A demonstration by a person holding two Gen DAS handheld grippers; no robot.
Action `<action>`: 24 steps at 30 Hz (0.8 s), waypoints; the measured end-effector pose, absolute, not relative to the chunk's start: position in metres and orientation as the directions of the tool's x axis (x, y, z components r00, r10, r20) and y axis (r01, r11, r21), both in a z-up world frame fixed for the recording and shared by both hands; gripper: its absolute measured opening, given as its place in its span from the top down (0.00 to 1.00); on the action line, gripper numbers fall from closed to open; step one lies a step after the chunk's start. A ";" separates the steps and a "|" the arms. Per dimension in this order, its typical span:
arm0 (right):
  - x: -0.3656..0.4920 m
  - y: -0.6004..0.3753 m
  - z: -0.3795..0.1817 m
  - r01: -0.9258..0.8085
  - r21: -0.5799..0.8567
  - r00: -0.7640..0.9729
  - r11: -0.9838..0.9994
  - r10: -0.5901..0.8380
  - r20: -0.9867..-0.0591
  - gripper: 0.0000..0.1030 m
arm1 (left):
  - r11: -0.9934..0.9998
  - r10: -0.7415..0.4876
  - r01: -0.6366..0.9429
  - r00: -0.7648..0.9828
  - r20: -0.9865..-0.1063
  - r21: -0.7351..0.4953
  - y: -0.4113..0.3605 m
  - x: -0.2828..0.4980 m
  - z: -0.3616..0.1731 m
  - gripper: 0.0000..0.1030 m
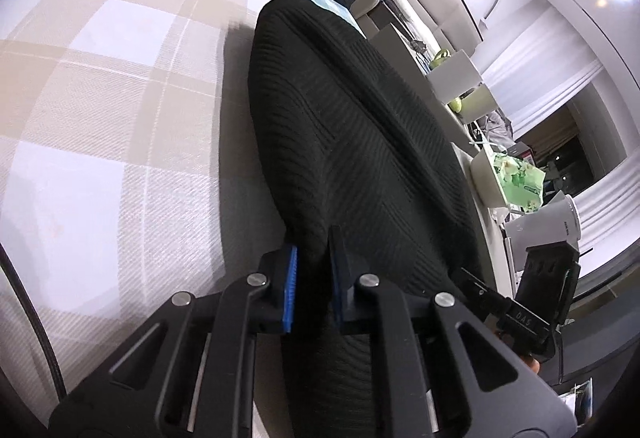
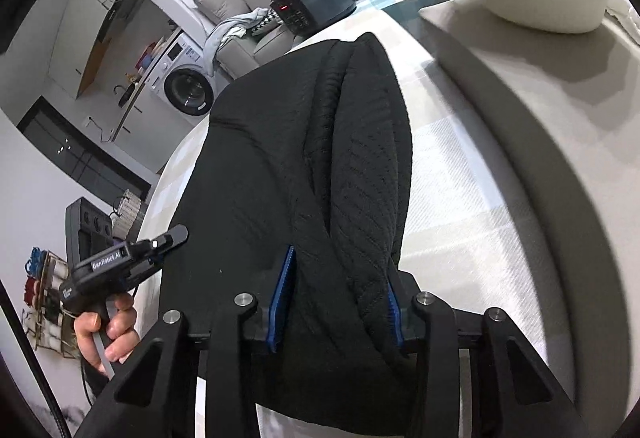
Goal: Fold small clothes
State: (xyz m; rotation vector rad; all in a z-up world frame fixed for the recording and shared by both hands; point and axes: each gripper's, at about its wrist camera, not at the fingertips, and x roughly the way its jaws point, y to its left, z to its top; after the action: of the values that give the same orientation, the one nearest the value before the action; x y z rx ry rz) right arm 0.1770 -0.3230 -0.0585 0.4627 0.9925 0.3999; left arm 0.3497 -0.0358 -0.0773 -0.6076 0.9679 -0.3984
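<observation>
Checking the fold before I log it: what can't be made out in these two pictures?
- Black garment, left wrist view: near hem hidden behind the left tool.
- Garment's near end, right wrist view: hidden behind the right tool.
- What kind of garment it is: unclear in both views.

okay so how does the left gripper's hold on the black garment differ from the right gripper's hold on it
The left gripper has its jaws nearly together, pinching a thin edge of the black garment; the right gripper stands wider, with a thick bunched fold between its blue pads. The left gripper's stretch of cloth looks flat, the right gripper's rolled and doubled. Both are closed on the same garment, over the checked cloth.
</observation>
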 end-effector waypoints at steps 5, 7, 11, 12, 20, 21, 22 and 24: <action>0.172 -0.299 -0.060 -0.144 0.567 0.458 0.811 0.562 -0.689 0.62 | 0.780 -0.539 0.030 0.542 -0.645 -0.625 -0.009 0.323 -0.074 0.90; 0.165 -0.281 -0.060 -0.182 0.575 0.437 0.798 0.590 -0.679 0.62 | 0.789 -0.514 0.010 0.560 -0.650 -0.615 0.009 0.309 -0.072 0.90; 0.148 -0.231 -0.061 -0.279 0.589 0.370 0.758 0.651 -0.663 0.62 | 0.809 -0.451 -0.038 0.599 -0.662 -0.586 0.053 0.273 -0.067 0.90; 0.143 -0.219 -0.061 -0.299 0.599 0.349 0.743 0.669 -0.656 0.62 | 0.814 -0.437 -0.049 0.604 -0.667 -0.578 0.067 0.262 -0.067 0.90; 0.142 -0.199 -0.053 -0.324 0.630 0.330 0.705 0.709 -0.623 0.58 | 0.844 -0.355 -0.122 0.602 -0.715 -0.522 0.100 0.229 -0.072 0.72; 0.148 -0.208 -0.050 -0.308 0.647 0.351 0.698 0.715 -0.604 0.57 | 0.849 -0.339 -0.132 0.606 -0.720 -0.511 0.107 0.227 -0.071 0.68; 0.158 -0.218 -0.044 -0.279 0.676 0.394 0.683 0.723 -0.568 0.57 | 0.853 -0.327 -0.136 0.611 -0.721 -0.503 0.107 0.227 -0.069 0.56; 0.175 -0.231 -0.039 -0.241 0.695 0.446 0.677 0.713 -0.540 0.57 | 0.867 -0.300 -0.136 0.625 -0.720 -0.480 0.108 0.226 -0.063 0.39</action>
State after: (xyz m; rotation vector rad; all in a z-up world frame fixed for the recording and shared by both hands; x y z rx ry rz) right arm 0.1746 -0.2306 -0.0390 0.5815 0.9311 0.6333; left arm 0.2261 0.1085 -0.0633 -0.5314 0.9017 -0.0995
